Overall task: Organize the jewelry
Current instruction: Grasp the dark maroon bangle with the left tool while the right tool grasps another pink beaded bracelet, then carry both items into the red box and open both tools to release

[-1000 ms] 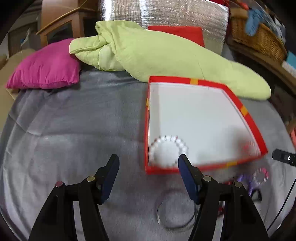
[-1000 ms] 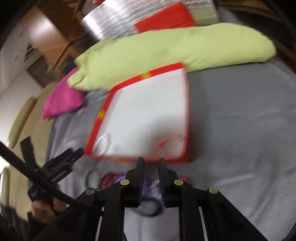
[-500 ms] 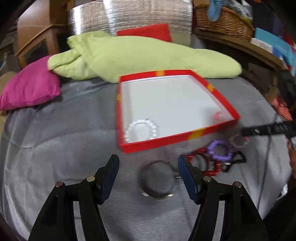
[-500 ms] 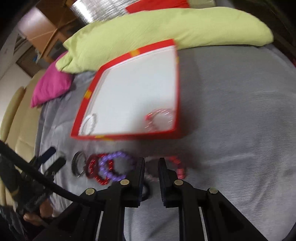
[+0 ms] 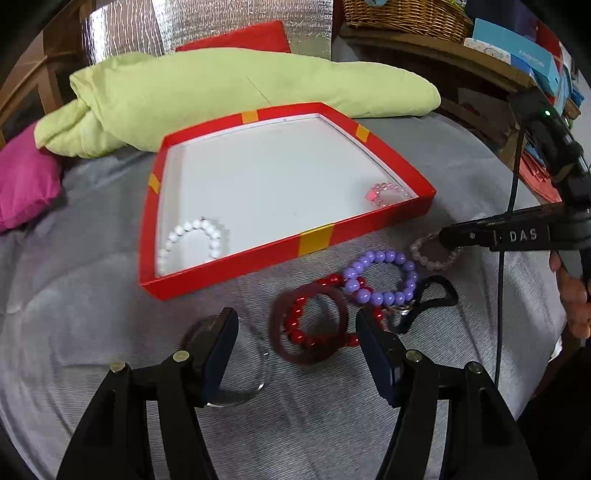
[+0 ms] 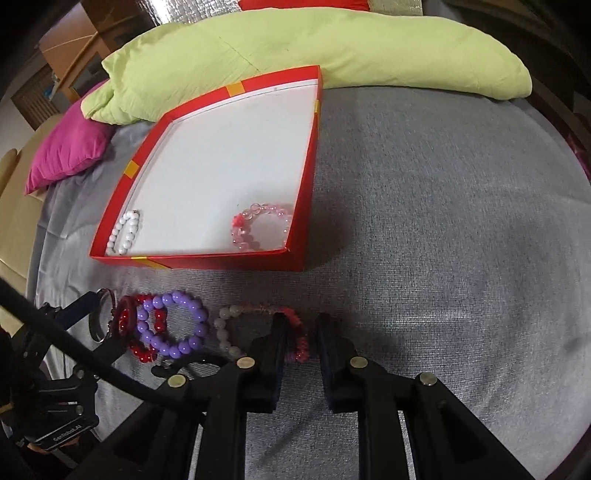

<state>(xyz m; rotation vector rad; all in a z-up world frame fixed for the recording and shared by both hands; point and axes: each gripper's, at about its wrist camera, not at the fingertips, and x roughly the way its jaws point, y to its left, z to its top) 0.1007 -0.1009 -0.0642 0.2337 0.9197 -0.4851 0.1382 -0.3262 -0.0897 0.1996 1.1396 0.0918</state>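
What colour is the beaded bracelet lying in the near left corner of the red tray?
White beaded bracelet; it shows best in the left wrist view.

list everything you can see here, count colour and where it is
red tray: 1, red with yellow strips, white floor, on the grey cover
white bead bracelet: 1, white, in the tray's near left corner
pink bead bracelet: 1, clear pink, in the tray's near right corner
purple bead bracelet: 1, purple, on the cover before the tray
red bead bracelet: 1, red, overlapping the purple one
dark red bangle: 1, around the red beads
clear bangle: 1, see-through, by the left claw
pale bead bracelet: 1, whitish, by the right claw
black loop: 1, black, beside the purple beads
green duvet: 1, behind the tray
pink cushion: 1, far left
grey cover: 1
wicker basket: 1, on the shelf
left claw: open
right claw: narrow gap, over a red loop
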